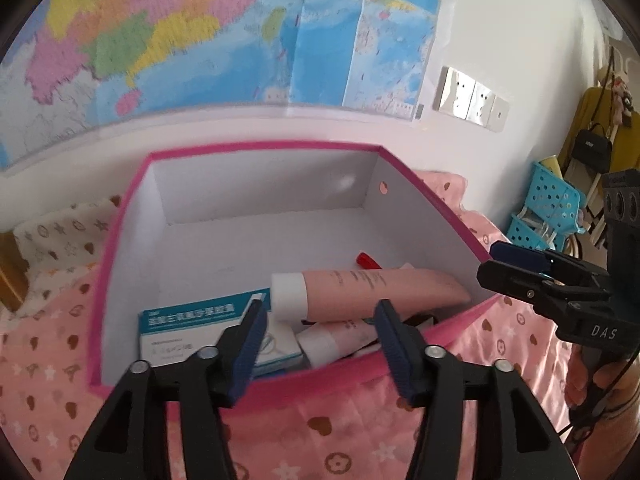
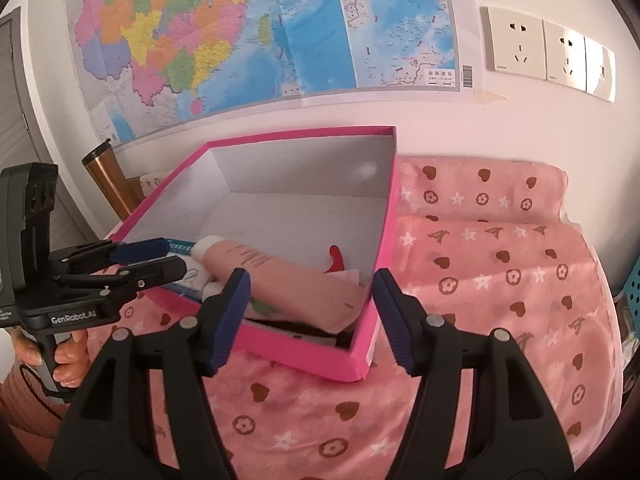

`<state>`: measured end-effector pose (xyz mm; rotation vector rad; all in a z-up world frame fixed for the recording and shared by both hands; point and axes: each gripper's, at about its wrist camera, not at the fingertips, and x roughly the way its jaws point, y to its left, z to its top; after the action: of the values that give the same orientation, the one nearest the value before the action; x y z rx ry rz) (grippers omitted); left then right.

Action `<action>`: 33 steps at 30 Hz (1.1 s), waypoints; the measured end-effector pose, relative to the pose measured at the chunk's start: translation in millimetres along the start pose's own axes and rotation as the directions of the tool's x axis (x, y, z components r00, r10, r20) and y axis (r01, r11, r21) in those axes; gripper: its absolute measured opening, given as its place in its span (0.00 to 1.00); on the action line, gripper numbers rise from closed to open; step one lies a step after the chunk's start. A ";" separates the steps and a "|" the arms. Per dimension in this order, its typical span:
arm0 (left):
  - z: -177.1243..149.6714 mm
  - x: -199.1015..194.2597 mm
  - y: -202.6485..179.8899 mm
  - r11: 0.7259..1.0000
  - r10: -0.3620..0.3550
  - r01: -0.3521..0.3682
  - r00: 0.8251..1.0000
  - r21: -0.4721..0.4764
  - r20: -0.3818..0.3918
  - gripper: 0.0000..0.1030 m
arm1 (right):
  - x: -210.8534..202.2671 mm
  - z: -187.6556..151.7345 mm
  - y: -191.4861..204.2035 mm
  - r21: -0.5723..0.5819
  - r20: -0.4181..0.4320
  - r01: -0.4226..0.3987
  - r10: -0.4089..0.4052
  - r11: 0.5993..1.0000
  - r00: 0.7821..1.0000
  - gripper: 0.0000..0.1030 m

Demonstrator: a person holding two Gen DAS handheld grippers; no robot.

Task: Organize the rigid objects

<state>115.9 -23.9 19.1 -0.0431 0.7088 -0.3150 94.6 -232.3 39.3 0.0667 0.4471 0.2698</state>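
Fingers of the left gripper [image 1: 320, 340] stand apart with nothing between them, hovering just over the near rim of the pink box [image 1: 120, 248]. Fingers of the right gripper [image 2: 312, 316] are likewise apart and empty, framing the box's near right corner from above the bed. In the left wrist view the right gripper shows at the right edge, just beside the box's right wall, its blue-padded fingers seen edge-on.

Inside the white-lined box, a pink tube [image 1: 372, 292] with a white cap lies across the near part of the floor, its cap pointing left. Under and in front of it lies a second, paler tube [image 1: 336, 340] with a white cap. A blue and white carton [image 1: 192, 328] with printed text sits in the near left corner, touching the tubes. A red item [image 1: 367, 260] pokes out behind the pink tube; what it is cannot be told. The far half of the box floor is bare.

The box rests on a pink bedspread [image 2: 500, 280] printed with hearts, stars and flowers. On the wall behind hang a coloured map [image 2: 240, 40] and a row of wall sockets [image 2: 548, 52]. A metal tumbler [image 2: 106, 176] stands left of the box, and blue perforated baskets [image 1: 552, 208] sit far right.
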 end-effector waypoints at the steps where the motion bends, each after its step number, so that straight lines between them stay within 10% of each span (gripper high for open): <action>1: -2.4 -5.6 -1.6 1.000 0.004 -0.005 1.000 0.009 0.015 0.69 | -3.0 -1.7 2.4 -0.002 0.006 -0.008 0.008 1.000 1.000 0.65; 9: -28.8 -56.6 -6.3 0.998 0.055 -0.058 0.990 0.013 0.132 1.00 | -31.6 -33.9 43.2 -0.092 0.084 -0.025 0.032 0.995 0.996 0.88; 33: -92.9 -71.5 7.0 0.969 0.229 -0.224 0.973 -0.107 0.032 1.00 | -24.0 -91.5 86.7 -0.085 0.043 0.000 0.004 0.996 0.999 0.95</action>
<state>6.8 10.4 -7.3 -0.0658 0.6780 -0.0577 12.8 -154.9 -22.4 -0.0102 0.3920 0.2885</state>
